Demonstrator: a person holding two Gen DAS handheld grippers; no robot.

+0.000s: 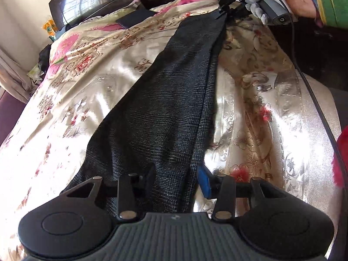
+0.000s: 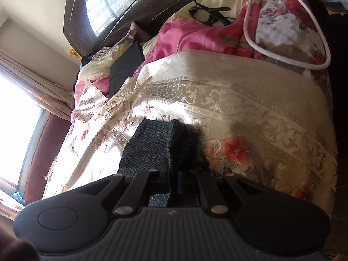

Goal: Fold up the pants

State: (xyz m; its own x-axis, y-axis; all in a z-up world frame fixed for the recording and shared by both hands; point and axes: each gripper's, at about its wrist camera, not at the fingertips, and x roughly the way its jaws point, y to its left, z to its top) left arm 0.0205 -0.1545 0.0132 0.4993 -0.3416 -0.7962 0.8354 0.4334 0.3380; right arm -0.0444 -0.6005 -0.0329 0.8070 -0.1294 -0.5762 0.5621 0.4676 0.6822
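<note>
Dark grey checked pants lie stretched lengthwise over a shiny floral bedspread. My left gripper is at the near end; its jaws stand apart on either side of the fabric, with the blue pad on the right. My right gripper is shut on the far end of the pants, held by a white-gloved hand. In the right wrist view my right gripper pinches a folded edge of the pants over the bedspread.
A dark wooden headboard stands behind the bed. A black box, black glasses and a white cable lie on pink bedding near the pillows. A black cable hangs at the right. A bright window is at the left.
</note>
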